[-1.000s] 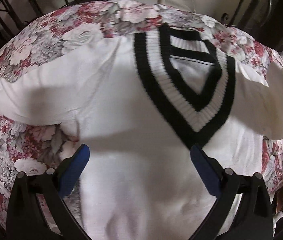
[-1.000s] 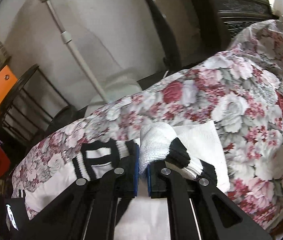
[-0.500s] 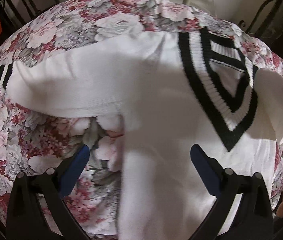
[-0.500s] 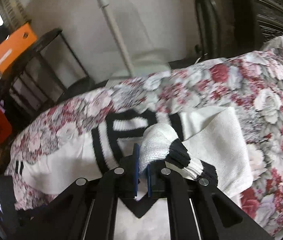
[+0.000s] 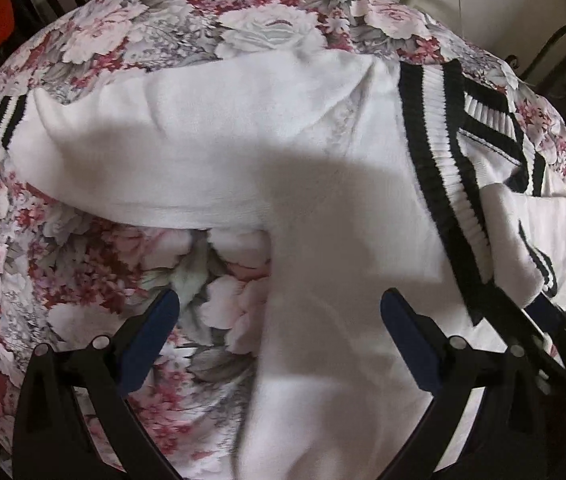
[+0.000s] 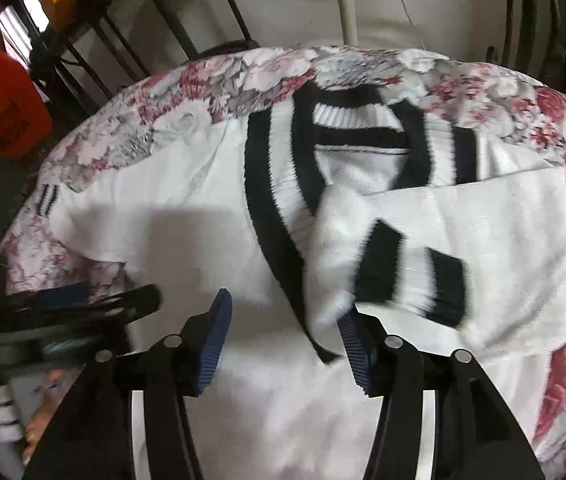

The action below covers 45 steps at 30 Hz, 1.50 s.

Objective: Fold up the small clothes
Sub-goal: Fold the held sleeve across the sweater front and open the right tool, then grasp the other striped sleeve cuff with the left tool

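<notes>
Both sets of jaws stand apart and grip nothing: our right gripper (image 6: 283, 338) has the folded sleeve's cuff (image 6: 411, 276) lying just at its right pad, seemingly let go, and our left gripper (image 5: 279, 332) hovers spread over the sweater's side edge. The sweater (image 5: 323, 208) lies front-up on the floral cloth (image 5: 83, 280), its V-neck (image 6: 279, 184) toward the far side; one sleeve is laid across the chest, the other sleeve (image 5: 163, 152) is stretched out flat toward the left. We judge the step in hand to be bringing that outstretched sleeve in. To do it well, we should take it near its striped cuff (image 5: 5, 122), pinch only the sleeve and not the cloth beneath, carry it low and straight across so it lands square over the chest, and open only once it rests flat. It is a white knit, soft and thick, with bold black-and-white ribbed bands at neck and cuffs; it looks limp and will likely sag and bunch if we lift it too high.
</notes>
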Tool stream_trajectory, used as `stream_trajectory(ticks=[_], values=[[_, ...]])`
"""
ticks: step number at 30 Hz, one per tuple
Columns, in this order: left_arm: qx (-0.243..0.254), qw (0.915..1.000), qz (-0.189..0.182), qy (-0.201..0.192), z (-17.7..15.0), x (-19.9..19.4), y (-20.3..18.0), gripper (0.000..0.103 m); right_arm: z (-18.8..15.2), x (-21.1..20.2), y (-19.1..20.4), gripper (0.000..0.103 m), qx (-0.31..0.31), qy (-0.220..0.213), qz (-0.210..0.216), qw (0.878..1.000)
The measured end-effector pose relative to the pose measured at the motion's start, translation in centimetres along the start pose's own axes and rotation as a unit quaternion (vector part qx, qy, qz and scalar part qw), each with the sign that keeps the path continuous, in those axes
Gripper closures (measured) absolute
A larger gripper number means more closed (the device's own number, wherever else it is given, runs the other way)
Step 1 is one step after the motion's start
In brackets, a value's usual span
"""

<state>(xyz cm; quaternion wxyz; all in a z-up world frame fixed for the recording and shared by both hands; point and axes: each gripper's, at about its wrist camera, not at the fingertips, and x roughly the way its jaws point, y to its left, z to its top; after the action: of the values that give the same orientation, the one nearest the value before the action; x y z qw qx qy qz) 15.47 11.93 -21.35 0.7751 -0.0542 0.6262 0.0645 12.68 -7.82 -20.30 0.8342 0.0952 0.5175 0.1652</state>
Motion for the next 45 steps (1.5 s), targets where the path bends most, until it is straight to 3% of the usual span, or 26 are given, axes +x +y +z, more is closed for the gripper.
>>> stream_trajectory(ticks=[5, 10, 12, 14, 15, 19, 20, 21, 23, 25, 29, 31, 33, 37, 45], values=[[0.015, 0.9994, -0.033, -0.001, -0.1, 0.1, -3.5, 0.005, -0.2, -4.7, -5.2, 0.045, 0.061, -0.043, -0.005, 0.997], [0.118, 0.9923, -0.021, -0.031, -1.6, -0.1, -10.2, 0.005, -0.8, -6.9, -11.4, 0.045, 0.141, -0.067, -0.016, 0.988], [0.163, 0.9855, -0.002, -0.048, -2.5, 0.0, -12.7, 0.005, -1.1, -7.1, -13.1, 0.045, 0.161, -0.064, -0.012, 0.985], [0.217, 0.9732, 0.029, -0.071, -3.8, 0.4, -15.3, 0.005, -1.4, -7.4, -14.3, 0.045, 0.169, -0.068, -0.009, 0.983], [0.250, 0.9630, 0.052, -0.086, -4.7, 0.8, -17.0, 0.005, -1.5, -7.6, -14.9, 0.045, 0.170, -0.070, -0.010, 0.983], [0.285, 0.9370, 0.135, -0.151, -5.4, 1.4, -19.3, 0.004, -1.6, -8.2, -16.6, 0.045, 0.188, -0.080, -0.007, 0.979], [0.273, 0.9385, 0.138, -0.160, -5.0, 1.3, -19.2, 0.004, -1.6, -8.3, -16.9, 0.045, 0.193, -0.083, -0.005, 0.978], [0.253, 0.9463, 0.122, -0.160, -4.5, 0.9, -18.7, 0.006, -1.5, -8.4, -17.2, 0.045, 0.197, -0.084, -0.001, 0.977], [0.209, 0.9671, 0.045, -0.138, -2.8, 0.5, -17.0, 0.018, -1.2, -8.2, -17.1, 0.045, 0.201, -0.088, 0.005, 0.976], [0.172, 0.9786, -0.023, -0.110, -2.1, 0.5, -15.6, 0.020, -0.9, -8.0, -17.2, 0.045, 0.202, -0.088, 0.007, 0.975], [0.147, 0.9850, -0.035, -0.084, -1.8, 2.0, -14.8, 0.051, -0.9, -7.3, -17.1, 0.045, 0.207, -0.081, 0.003, 0.975], [0.109, 0.9870, -0.099, -0.065, -1.6, 2.3, -13.6, 0.065, -1.0, -7.1, -16.9, 0.045, 0.204, -0.079, 0.002, 0.976], [0.098, 0.9865, -0.113, -0.068, -1.3, 2.1, -13.1, 0.080, -0.9, -7.0, -16.7, 0.045, 0.203, -0.080, -0.002, 0.976], [0.083, 0.9839, -0.128, -0.092, -0.7, 0.8, -11.9, 0.093, -0.5, -6.5, -16.6, 0.045, 0.207, -0.079, -0.004, 0.975], [0.004, 0.9809, -0.133, -0.142, 2.5, -1.4, -5.5, 0.093, 0.9, -6.5, -16.3, 0.045, 0.234, -0.091, -0.006, 0.968]])
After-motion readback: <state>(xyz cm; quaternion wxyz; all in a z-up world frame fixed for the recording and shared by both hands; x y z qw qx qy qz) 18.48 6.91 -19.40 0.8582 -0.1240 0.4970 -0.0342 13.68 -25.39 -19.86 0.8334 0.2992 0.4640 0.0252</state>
